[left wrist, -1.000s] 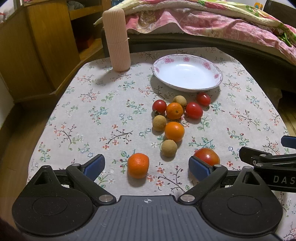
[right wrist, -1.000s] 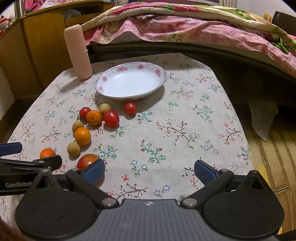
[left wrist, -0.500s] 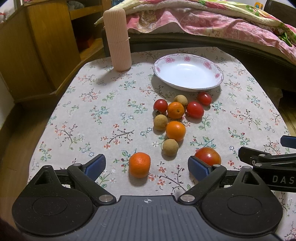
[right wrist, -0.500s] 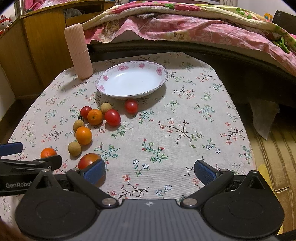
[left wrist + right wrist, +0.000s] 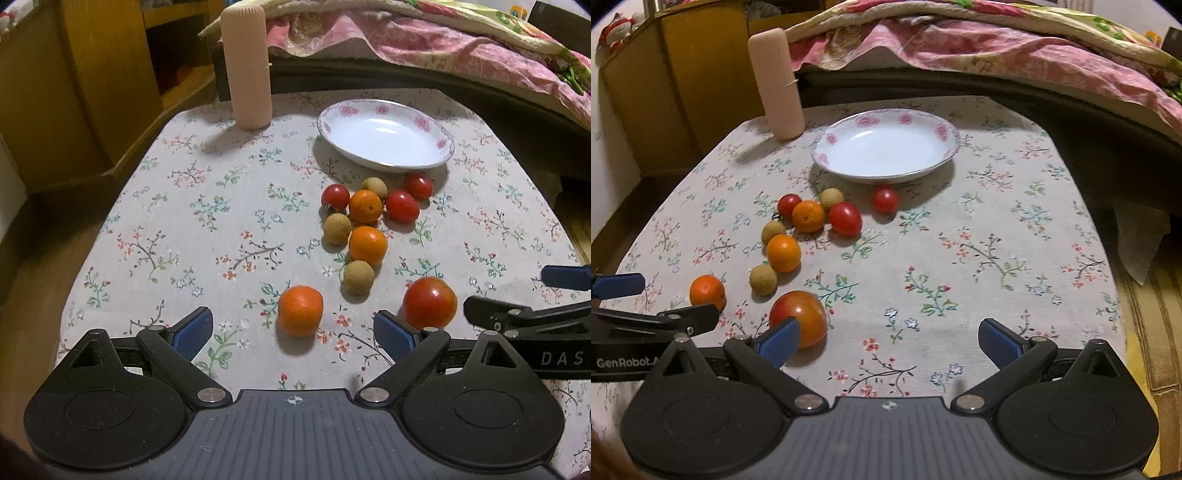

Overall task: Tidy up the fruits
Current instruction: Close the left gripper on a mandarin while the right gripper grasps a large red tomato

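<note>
**Both grippers spread wide over the loose fruit**

The left gripper (image 5: 293, 330) hangs with jaws wide apart and empty; the nearest orange (image 5: 300, 311) lies on the floral tablecloth (image 5: 207, 236) between its fingers, just ahead. The right gripper (image 5: 890, 338) is equally wide and empty, a large tomato (image 5: 799, 317) beside its left fingertip. Further ahead lie the other fruits, then the empty plate (image 5: 886, 146).

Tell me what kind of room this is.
Probably a bedroom at home. A bed piled with pink floral quilts runs behind the small table under its floral tablecloth, and a wooden cabinet with open shelves stands to the left.
</note>
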`<state>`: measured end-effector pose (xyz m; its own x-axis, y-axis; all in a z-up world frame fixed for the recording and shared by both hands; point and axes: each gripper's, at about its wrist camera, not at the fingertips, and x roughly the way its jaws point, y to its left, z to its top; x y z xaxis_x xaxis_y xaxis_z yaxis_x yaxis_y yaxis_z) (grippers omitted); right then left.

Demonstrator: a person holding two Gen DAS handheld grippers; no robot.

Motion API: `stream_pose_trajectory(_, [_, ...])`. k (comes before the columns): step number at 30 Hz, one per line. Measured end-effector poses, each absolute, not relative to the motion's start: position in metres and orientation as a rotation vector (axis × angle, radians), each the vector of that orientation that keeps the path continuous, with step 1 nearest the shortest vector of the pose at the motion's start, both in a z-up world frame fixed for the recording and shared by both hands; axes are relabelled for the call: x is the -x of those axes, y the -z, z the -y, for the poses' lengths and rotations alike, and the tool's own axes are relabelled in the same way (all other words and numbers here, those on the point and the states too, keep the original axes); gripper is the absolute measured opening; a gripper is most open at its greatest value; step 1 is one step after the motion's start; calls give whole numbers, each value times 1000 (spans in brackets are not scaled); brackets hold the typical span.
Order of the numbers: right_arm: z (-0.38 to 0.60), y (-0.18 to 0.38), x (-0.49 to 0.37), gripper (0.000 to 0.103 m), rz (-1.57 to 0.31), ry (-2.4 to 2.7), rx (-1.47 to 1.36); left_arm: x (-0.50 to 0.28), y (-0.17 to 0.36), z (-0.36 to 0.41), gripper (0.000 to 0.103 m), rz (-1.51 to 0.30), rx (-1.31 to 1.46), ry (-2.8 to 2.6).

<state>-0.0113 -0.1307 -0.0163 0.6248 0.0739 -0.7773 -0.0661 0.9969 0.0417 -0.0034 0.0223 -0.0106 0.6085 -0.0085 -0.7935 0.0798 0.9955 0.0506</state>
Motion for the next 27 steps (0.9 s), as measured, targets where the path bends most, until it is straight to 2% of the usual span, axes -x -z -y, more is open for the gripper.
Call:
stream_pose_trajectory(6, [124,16,8,99,-901,-186,-11,6,9,-29,96,-903,-132,38])
stream_pose_trajectory(17, [96,28,-18,81,-961,-377,68,-7,25,-39,92,-964,-134,25])
stream_pose_trajectory(20, [94,33,-24,70,-998,-417,70,-11,31,-35,91,-978,-152,40])
stream_pose_trajectory(22, [94,37,-28,54,-1033,-451,59,-14,33,-33,91,-982,-154,48])
stream_pose_trajectory(27, [91,39,-36,45,-1055,-492,107,-22,37,-29,88,-985,-137,88])
